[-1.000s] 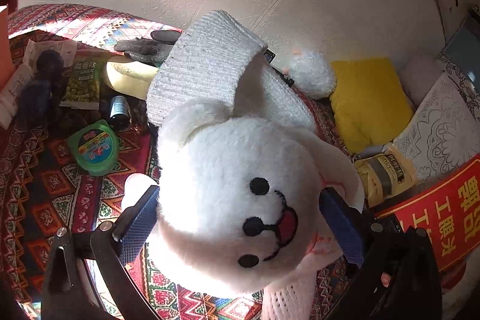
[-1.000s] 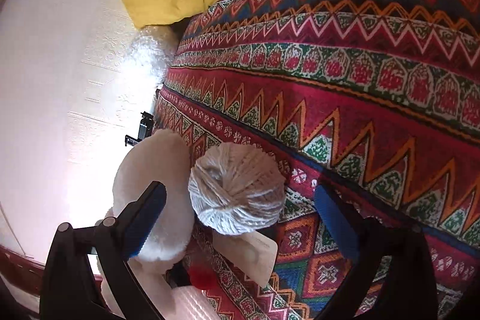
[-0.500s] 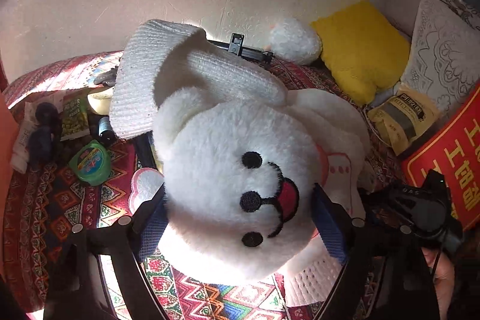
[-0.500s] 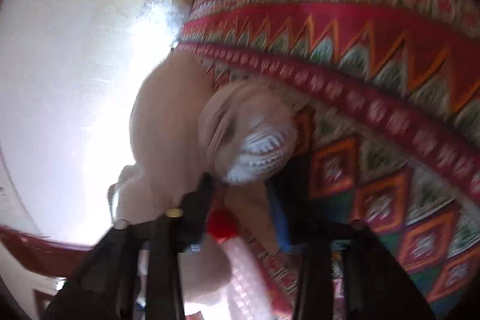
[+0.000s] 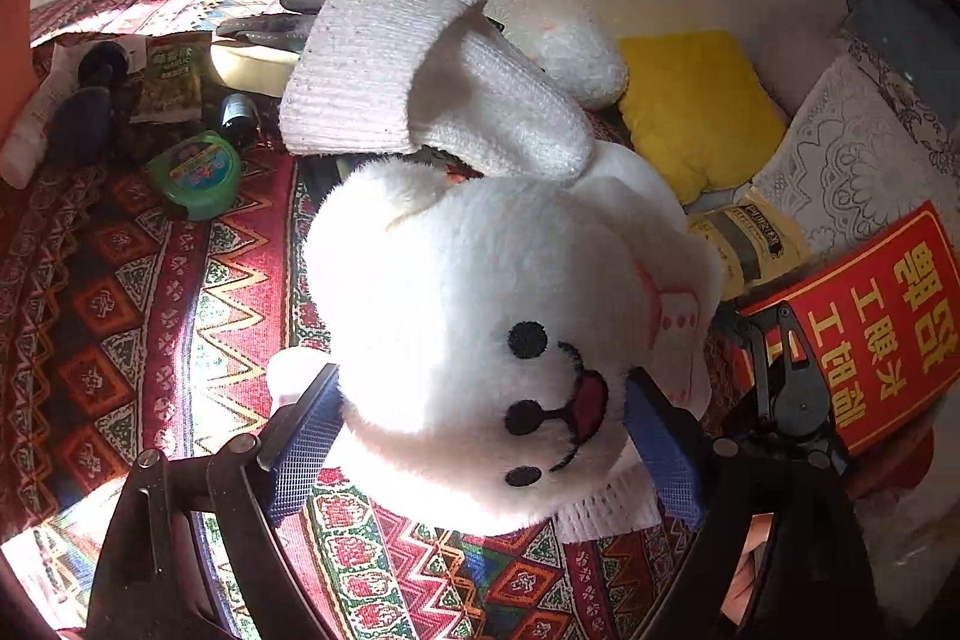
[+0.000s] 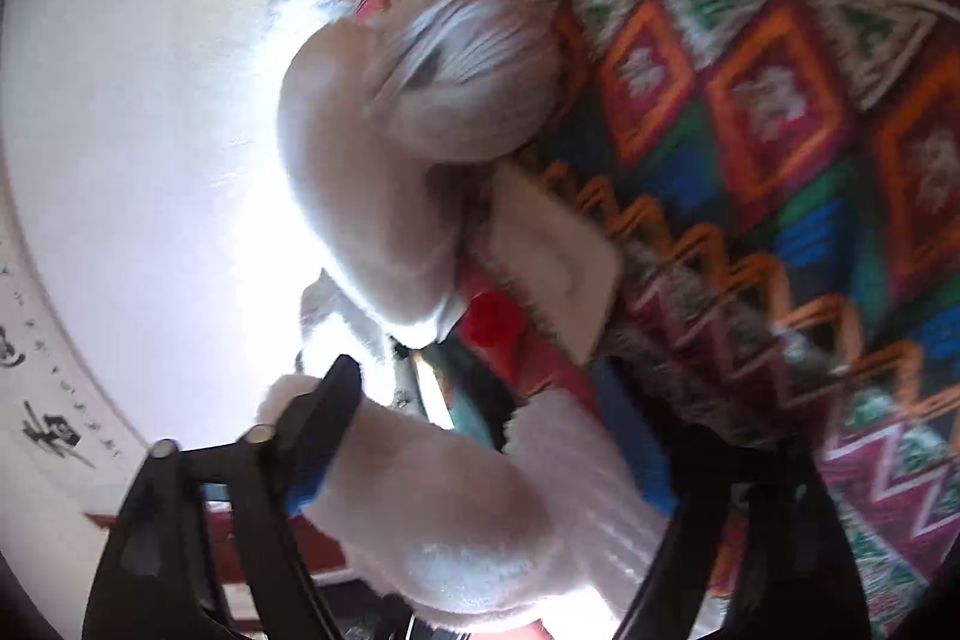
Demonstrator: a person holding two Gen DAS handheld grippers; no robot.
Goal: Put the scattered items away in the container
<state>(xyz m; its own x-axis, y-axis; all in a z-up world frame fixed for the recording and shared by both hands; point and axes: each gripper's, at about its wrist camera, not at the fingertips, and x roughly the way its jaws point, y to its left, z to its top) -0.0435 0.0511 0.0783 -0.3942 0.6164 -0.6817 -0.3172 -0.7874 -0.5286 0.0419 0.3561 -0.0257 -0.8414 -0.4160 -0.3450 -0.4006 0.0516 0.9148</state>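
Clutter, far left: a green round tin [image 5: 195, 173], a small dark bottle [image 5: 238, 117] and a green snack packet [image 5: 171, 79] lay on the patterned cloth [image 5: 120, 316].
Left gripper [image 5: 480, 445]: its jaws had just been opening; the blue fingers [image 5: 303, 451] stood wide on either side of the plush toy's head, both against the fur. Whether they pressed could not be told.
Plush toy [image 5: 474, 316]: white, face toward the camera, lying on the cloth near the middle, with a white knitted hat [image 5: 384, 52] just beyond it.
Right gripper [image 6: 489, 445]: its jaws had just been opening; a white plush limb [image 6: 444, 508] lay between the spread fingers. Grip could not be told; the view was blurred.
Yarn ball [image 6: 474, 70]: pale, farther off, beside the plush.
Far right: a yellow cushion [image 5: 696, 106] and a red sign [image 5: 870, 328].
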